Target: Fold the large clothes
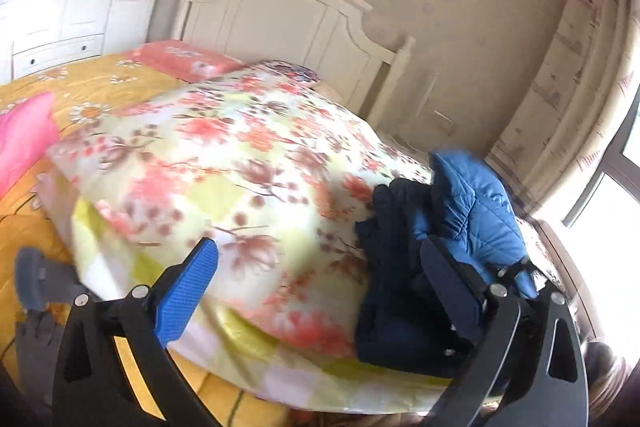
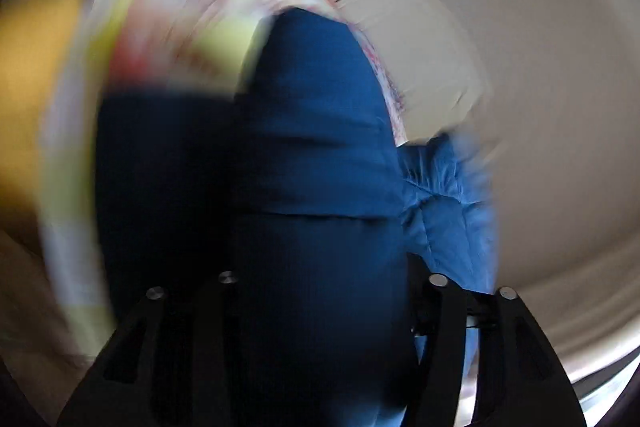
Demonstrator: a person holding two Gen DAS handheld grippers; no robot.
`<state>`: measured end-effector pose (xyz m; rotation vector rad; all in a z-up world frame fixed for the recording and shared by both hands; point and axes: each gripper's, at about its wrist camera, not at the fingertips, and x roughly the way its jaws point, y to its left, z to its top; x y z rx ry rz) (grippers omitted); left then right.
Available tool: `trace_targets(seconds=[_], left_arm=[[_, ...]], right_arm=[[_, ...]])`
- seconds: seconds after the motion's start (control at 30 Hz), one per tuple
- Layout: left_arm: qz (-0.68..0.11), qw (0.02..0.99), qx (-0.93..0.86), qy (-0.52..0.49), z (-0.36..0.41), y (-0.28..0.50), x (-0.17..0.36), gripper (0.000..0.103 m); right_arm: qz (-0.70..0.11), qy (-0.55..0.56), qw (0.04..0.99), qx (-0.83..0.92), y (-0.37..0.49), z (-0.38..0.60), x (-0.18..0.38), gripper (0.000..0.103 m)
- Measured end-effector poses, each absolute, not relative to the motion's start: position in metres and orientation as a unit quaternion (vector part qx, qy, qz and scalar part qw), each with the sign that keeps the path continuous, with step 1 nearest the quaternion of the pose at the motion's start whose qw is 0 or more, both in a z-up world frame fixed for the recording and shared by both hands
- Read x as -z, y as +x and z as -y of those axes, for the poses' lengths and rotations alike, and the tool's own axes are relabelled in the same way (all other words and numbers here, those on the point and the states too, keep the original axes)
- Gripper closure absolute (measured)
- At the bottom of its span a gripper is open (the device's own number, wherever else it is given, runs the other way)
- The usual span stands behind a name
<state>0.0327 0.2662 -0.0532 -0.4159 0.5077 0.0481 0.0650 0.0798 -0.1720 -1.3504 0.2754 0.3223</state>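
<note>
Floral quilt (image 1: 224,163) heaped beside blue jacket (image 1: 476,203).

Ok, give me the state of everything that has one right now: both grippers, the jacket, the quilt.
left gripper: open, nothing between its fingers
right gripper: blue jacket fills the jaws; grip unclear, blurred
blue jacket: bunched up on the quilt's edge, unfolded
floral quilt: heaped on the bed

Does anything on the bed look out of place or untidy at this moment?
Yes. A blue quilted jacket lies crumpled, unfolded, in a heap against the floral quilt at the bed's edge. The right wrist view is too blurred to add more.
</note>
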Motion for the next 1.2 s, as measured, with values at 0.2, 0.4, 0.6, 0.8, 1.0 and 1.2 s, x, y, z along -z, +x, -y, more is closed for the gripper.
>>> trace_targets(seconds=[0.2, 0.4, 0.6, 0.8, 1.0, 1.2], left_arm=[[-0.262, 0.949, 0.029, -0.173, -0.238, 0.045, 0.049, 0.002], [-0.244, 0.957, 0.145, -0.064, -0.158, 0.114, -0.025, 0.002], [-0.326, 0.924, 0.195, 0.045, -0.073, 0.206, -0.032, 0.002], [-0.389, 0.903, 0.174, 0.049, -0.056, 0.260, 0.008, 0.002], [-0.413, 0.896, 0.156, 0.045, -0.073, 0.274, 0.082, 0.002], [-0.387, 0.911, 0.143, -0.006, -0.101, 0.263, 0.099, 0.002]], right_arm=[[-0.116, -0.588, 0.780, -0.179, 0.057, -0.055, 0.162, 0.044], [-0.078, -0.584, 0.784, -0.195, 0.043, -0.042, 0.161, 0.049], [-0.044, -0.583, 0.781, -0.218, 0.032, -0.021, 0.155, 0.055], [0.001, -0.558, 0.797, -0.230, 0.008, 0.001, 0.143, 0.065], [-0.002, -0.630, 0.745, -0.221, -0.004, 0.005, 0.167, 0.052], [-0.069, -0.465, 0.808, -0.356, -0.031, 0.063, 0.096, 0.046]])
